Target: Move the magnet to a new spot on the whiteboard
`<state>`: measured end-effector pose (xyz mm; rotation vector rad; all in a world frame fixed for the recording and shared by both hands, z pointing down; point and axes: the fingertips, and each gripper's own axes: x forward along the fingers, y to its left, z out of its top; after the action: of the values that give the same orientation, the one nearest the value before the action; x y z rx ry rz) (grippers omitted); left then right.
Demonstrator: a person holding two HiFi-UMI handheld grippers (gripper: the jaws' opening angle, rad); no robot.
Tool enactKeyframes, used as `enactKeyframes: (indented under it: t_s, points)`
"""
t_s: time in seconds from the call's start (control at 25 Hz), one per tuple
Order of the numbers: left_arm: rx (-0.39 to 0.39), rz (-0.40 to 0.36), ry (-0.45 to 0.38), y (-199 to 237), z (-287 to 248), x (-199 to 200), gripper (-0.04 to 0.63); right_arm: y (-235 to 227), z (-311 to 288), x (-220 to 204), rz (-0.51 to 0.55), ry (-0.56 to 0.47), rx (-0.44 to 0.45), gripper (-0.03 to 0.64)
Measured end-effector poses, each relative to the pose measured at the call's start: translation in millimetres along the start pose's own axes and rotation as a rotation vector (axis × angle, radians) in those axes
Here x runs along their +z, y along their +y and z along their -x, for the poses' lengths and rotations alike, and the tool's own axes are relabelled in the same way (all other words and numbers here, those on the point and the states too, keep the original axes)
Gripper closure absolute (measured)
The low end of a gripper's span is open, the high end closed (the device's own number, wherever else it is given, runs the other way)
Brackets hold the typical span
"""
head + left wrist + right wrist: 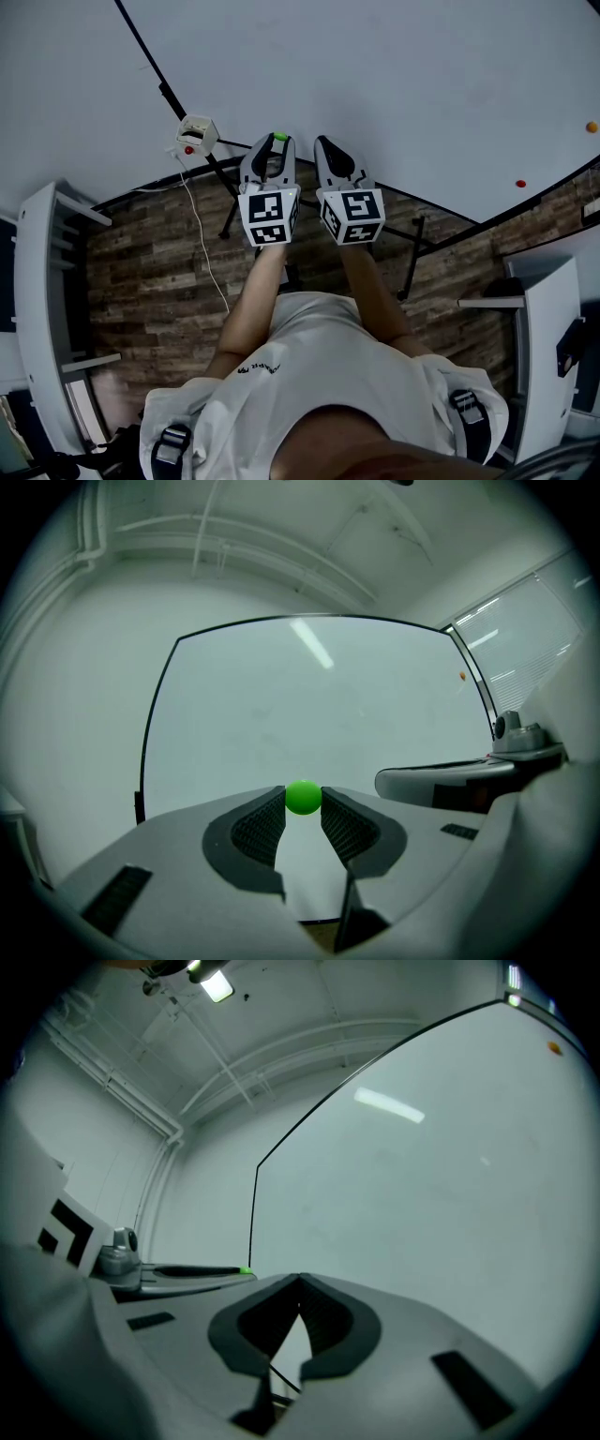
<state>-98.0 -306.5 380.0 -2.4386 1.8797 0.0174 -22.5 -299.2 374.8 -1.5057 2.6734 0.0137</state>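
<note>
A small green round magnet sits pinched between the tips of my left gripper, whose pads press on both its sides. In the head view the same green magnet shows at the tip of the left gripper, held up against the lower part of the whiteboard. I cannot tell whether the magnet touches the board. My right gripper is close beside it on the right. Its jaws meet at the tips with nothing between them.
A red magnet and an orange magnet stick to the board far right. A small white box with a red button hangs on a cable at the board's lower edge. White shelves and a white cabinet flank the person.
</note>
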Motion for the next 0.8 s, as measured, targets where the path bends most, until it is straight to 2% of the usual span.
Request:
enactKeyframes:
  t_s: [0.8]
  points:
    - [0.014,-0.022,0.049,19.5,-47.1,-23.5,0.476,-8.5,-17.7,-7.2,0.001,0.008,0.004,0.603]
